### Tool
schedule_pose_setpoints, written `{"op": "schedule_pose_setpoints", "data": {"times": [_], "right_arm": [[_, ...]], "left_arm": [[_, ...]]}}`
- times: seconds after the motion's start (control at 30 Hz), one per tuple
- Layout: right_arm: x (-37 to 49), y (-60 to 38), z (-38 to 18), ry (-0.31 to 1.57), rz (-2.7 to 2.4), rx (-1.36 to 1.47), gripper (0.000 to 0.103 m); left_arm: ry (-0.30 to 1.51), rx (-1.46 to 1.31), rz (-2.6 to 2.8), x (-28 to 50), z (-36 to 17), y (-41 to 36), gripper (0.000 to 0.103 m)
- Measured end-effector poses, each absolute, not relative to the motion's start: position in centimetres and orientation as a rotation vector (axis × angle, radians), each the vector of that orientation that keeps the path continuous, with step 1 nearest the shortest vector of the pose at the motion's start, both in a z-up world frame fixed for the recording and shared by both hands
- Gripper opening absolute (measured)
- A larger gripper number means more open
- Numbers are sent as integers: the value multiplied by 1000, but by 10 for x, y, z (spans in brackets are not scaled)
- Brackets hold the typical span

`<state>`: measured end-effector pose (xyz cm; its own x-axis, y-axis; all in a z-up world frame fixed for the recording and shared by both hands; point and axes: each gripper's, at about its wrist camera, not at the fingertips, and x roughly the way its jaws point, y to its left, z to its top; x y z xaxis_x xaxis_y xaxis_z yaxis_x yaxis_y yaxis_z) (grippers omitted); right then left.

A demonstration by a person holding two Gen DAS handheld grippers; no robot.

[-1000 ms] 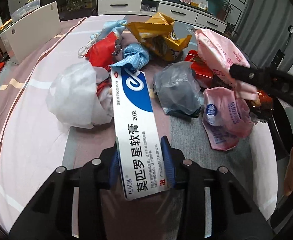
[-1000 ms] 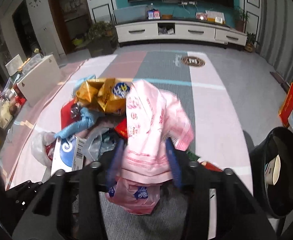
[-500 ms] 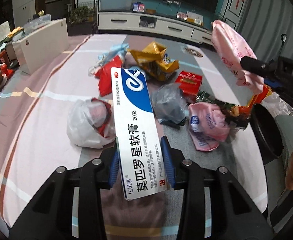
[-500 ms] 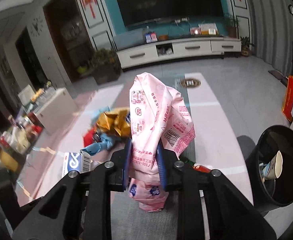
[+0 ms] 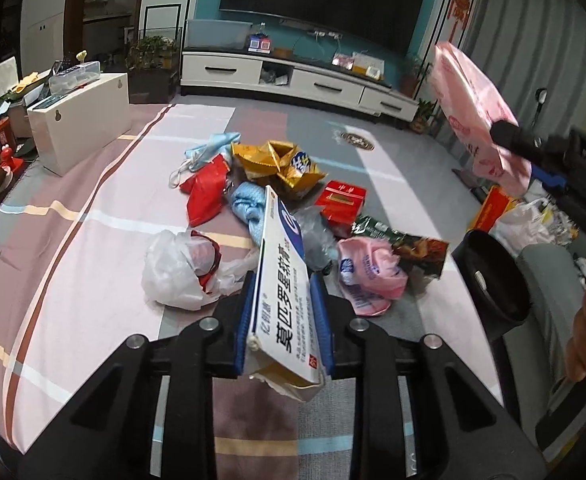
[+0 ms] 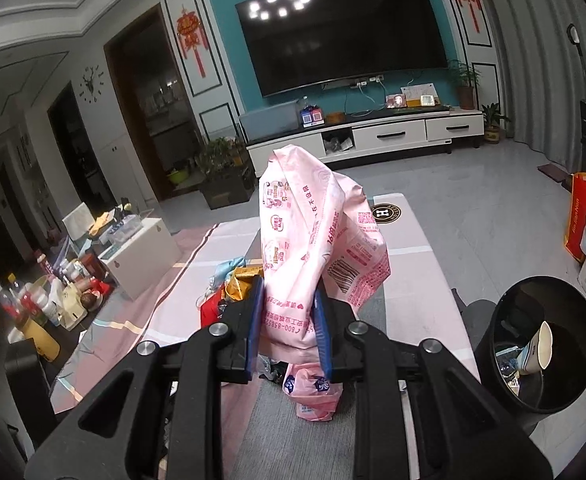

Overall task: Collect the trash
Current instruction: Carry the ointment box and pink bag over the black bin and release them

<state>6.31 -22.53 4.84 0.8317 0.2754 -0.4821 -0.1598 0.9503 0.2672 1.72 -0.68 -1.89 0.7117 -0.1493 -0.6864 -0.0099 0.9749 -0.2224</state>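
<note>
The box (image 5: pixel 283 280) is long and white, with a blue patch and blue writing on it, and its near end is torn open and crushed. It sticks up and away from the left gripper (image 5: pixel 281 308), which has just squeezed in on it and pinches it between two blue pads, tipped on its edge above the mat (image 5: pixel 73 264). The pink bag (image 6: pixel 313 248) is thin and crinkly, with red print and a bar code. The right gripper (image 6: pixel 289 322) pinches it low down, so the top stands up and flops over. This gripper points a little down, with the bin (image 6: pixel 541 344) at its right. The bin is black and round and has a paper cup (image 6: pixel 539 350) in it. More trash lies in a heap (image 5: pixel 277 200) on the mat, under and past the box.
</note>
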Motion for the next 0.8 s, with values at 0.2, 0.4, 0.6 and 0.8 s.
{"op": "schedule_pose_setpoints", "data": {"times": [0.2,0.4,0.6,0.8], "right_arm": [[50,-236,51,517,226,250,24],[41,-256,45,517,217,286,24],[27,-276,40,511,192,308,24],[11,-304,29,524,136,339,24]], "left_arm": [[768,-296,-137,15,-15,8,26],[744,-310,-174,13,-4,11,26],[702,-276,-213,11,18,-5,26],[684,-217,-260,14,29,-36,26]]}}
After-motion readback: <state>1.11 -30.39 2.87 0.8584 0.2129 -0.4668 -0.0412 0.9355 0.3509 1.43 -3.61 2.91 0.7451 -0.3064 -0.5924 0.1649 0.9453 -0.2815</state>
